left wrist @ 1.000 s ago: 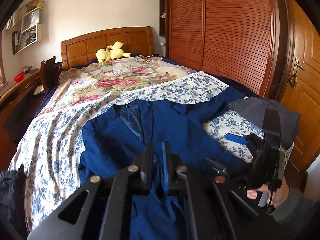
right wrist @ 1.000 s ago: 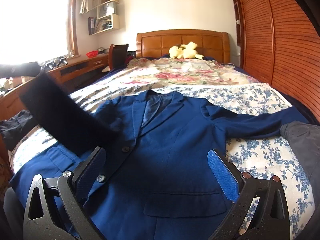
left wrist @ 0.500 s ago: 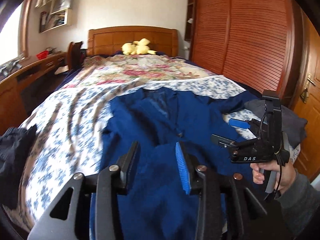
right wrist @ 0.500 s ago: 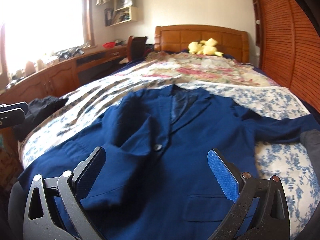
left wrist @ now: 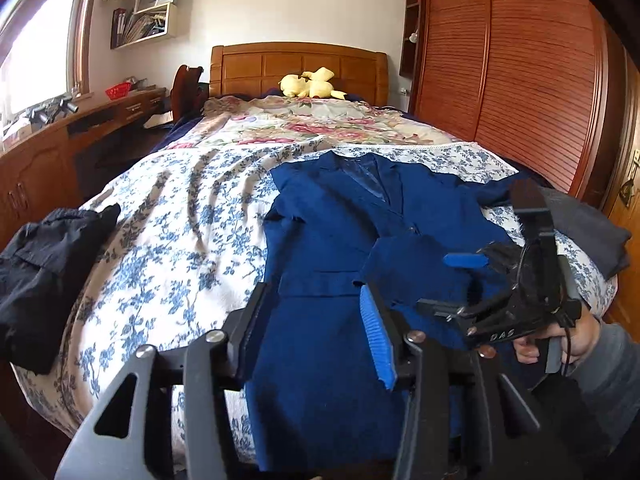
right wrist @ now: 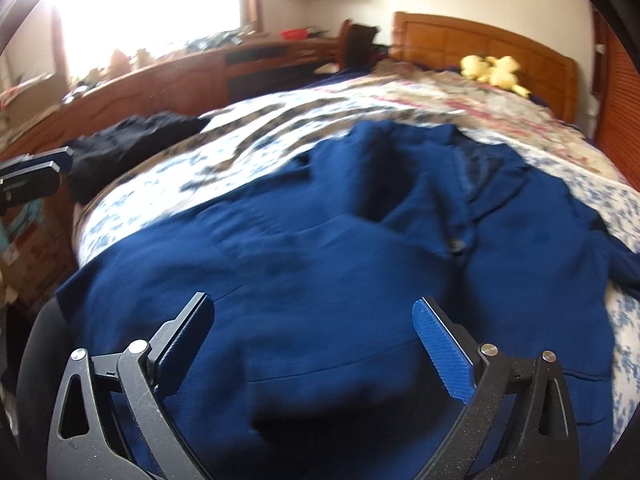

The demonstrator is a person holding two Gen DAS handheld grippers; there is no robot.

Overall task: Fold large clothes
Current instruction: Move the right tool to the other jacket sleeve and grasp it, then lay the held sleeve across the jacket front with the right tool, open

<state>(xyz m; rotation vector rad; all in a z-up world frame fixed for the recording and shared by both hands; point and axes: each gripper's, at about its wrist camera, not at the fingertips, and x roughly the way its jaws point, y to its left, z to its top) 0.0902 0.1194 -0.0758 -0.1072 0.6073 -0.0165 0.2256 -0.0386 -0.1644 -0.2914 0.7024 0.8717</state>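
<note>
A navy blue jacket [left wrist: 332, 240] lies face up on the flowered bedspread [left wrist: 180, 232], collar toward the headboard. One sleeve [right wrist: 384, 176] is folded across its front. My left gripper [left wrist: 312, 300] hovers over the jacket's lower left part. Its jaws are opening and no cloth is pinched between them. My right gripper [right wrist: 312, 304] hangs above the lower front of the jacket. Its jaws stand wide and are closing slightly, with nothing gripped. In the left wrist view the right gripper [left wrist: 452, 280] shows at the right, held by a hand [left wrist: 576, 340].
A black garment [left wrist: 48, 264] lies at the bed's left edge and a dark grey one [left wrist: 580, 232] at the right edge. A yellow plush toy [left wrist: 310, 84] sits by the headboard. A wooden desk [left wrist: 80, 128] runs along the left, a slatted wardrobe [left wrist: 520, 80] along the right.
The left gripper went from nearly shut to open and swung left and lower. The sleeve now rests folded over the jacket front. The right gripper moved left and down over the jacket.
</note>
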